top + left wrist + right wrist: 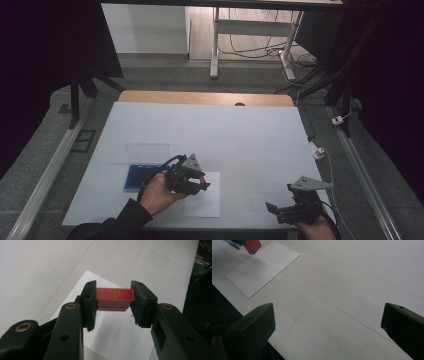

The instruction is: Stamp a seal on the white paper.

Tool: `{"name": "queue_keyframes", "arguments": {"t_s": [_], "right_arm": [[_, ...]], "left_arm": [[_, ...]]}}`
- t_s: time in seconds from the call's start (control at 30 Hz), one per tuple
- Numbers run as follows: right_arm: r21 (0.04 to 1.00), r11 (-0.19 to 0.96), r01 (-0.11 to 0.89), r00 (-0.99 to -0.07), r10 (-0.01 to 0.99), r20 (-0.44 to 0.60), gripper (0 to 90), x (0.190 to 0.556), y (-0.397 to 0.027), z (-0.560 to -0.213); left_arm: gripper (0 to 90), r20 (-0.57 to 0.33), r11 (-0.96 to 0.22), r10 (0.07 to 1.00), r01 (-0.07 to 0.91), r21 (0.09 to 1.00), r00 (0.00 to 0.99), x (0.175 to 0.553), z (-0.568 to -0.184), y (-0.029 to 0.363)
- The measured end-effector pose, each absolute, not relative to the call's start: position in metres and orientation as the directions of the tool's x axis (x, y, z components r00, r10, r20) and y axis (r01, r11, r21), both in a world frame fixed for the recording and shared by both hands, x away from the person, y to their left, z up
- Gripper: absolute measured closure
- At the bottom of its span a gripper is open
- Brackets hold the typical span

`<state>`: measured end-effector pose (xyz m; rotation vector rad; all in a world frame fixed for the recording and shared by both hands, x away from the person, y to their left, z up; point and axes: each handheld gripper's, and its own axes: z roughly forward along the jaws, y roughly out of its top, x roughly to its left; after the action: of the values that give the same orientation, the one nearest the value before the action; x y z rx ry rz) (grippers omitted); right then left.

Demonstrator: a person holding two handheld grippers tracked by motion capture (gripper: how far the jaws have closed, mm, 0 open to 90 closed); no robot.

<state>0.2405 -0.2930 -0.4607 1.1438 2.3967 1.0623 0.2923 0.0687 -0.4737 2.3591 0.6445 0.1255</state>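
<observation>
Showing as a small red block [115, 294] with a gold border line and a gold cross-like mark on its upper face, stepped narrower underneath. Being pinched end to end between the jaws of the left gripper [113, 298], hanging above a white sheet of paper [117, 337], apart from it. Appearing again at the top left corner of the right gripper view, red block [252, 245] over that sheet [263, 266].

Lying just behind the left hand [159, 192] in the high view: a blue tray [136, 176] with a clear lid [148, 151] standing up at its back edge.

Sitting near the table's front right corner, the right gripper [280, 209], jaws spread wide and gripping nothing.

Covering the table [240, 135], a white cloth; edging it at the back, a wooden strip [200, 97]. Standing beyond on grey floor, a white desk frame [250, 30] with cables [260, 50] trailing beneath.
</observation>
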Motion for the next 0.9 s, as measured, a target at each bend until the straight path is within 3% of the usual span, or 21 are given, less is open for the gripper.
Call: {"name": "queue_keyframes", "arguments": {"t_s": [0.9], "right_arm": [[0.721,0.418,0.553,-0.650,0.758,0.059,0.0,0.240,-0.293,-0.461]], "left_arm": [[58.4,-0.051,-0.684,0.484,0.414,0.601,0.873,0.293,-0.504,0.060]]}}
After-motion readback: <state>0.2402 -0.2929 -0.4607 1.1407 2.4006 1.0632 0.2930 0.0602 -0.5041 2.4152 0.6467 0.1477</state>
